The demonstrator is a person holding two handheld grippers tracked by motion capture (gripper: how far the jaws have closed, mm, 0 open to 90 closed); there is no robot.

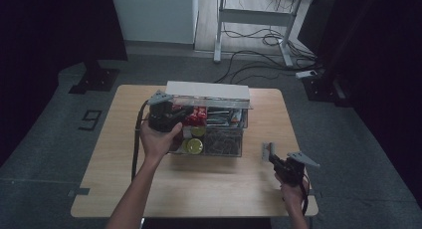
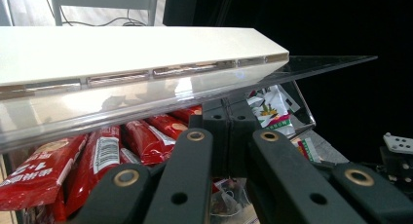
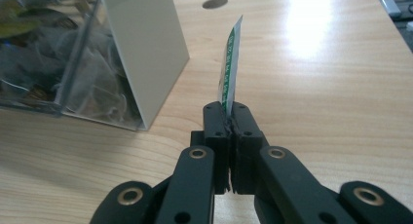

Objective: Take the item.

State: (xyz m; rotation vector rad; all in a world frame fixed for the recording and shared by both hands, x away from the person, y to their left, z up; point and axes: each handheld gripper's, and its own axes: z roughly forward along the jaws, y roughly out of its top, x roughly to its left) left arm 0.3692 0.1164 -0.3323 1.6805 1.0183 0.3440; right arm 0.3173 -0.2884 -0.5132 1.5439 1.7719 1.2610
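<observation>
Standing edge-up in the clamped right gripper [image 3: 229, 118], the thin green-and-white sachet [image 3: 230, 68] is held right of the clear plastic organiser box [image 1: 224, 139]; the left gripper [image 2: 229, 121], jaws together, is seen under its transparent lid [image 2: 292, 70].

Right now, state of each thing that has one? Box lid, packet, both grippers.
box lid: raised, left gripper's jaws at its edge
clear box: open, stocked with packets
left gripper: jaws together at the lid
right gripper: shut on the packet
green-white packet: held upright, off the table

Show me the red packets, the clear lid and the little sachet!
red packets [image 2: 97, 158], left gripper view, barcode side of one.
clear lid [image 2: 311, 66], left gripper view, its front edge.
sachet [image 3: 230, 68], right gripper view, its green edge.
</observation>
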